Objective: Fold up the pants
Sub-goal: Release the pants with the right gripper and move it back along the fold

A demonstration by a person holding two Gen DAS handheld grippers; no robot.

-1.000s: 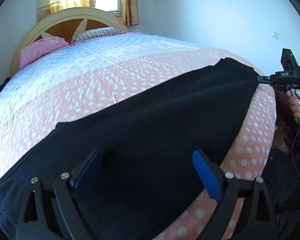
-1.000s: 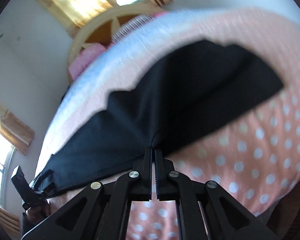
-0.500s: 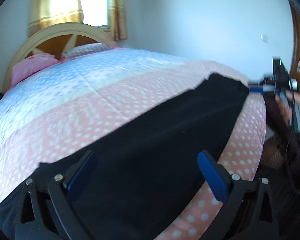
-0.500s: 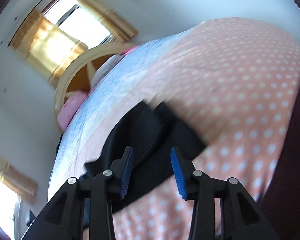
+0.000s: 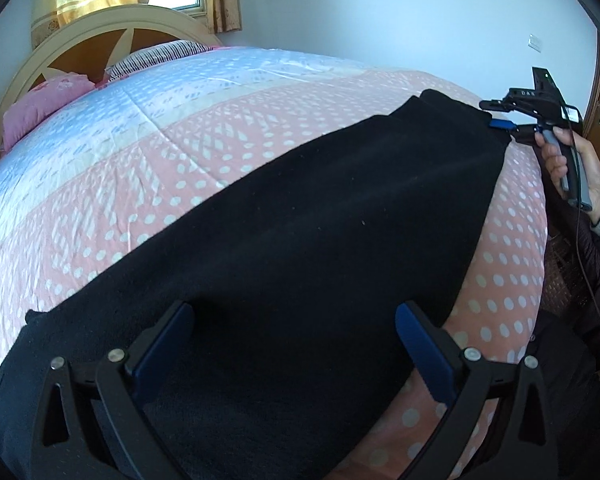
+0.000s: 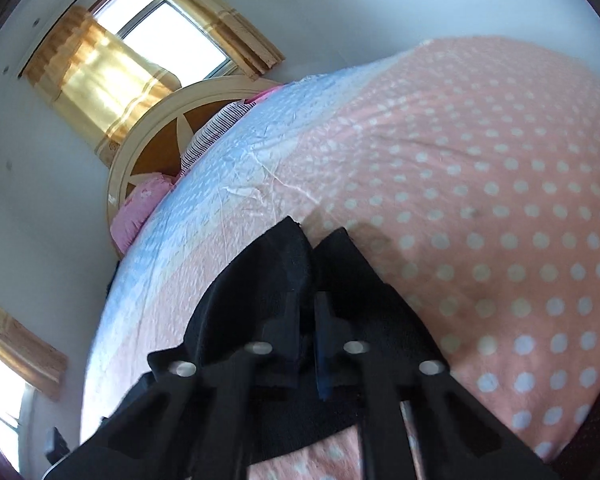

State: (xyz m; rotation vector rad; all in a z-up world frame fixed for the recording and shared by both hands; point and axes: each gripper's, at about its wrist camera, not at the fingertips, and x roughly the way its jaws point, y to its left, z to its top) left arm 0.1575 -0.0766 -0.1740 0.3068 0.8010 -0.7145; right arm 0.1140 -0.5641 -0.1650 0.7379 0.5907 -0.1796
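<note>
Pants [image 5: 300, 240] hide right fingers' [image 6: 288, 320] grip (blurred); left fingers [image 5: 168, 340] wide.

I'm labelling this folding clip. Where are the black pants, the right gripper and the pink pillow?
black pants [image 5: 300, 248]: left wrist view, middle of the spread cloth.
right gripper [image 5: 496, 114]: left wrist view, tips at the pants' far end.
pink pillow [image 5: 40, 104]: left wrist view, its top face by the headboard.

Black pants [image 5: 320, 240] flat across bed

White walls [image 5: 380, 8], sunlit curtained window [image 6: 112, 64], arched headboard [image 5: 80, 36].
</note>
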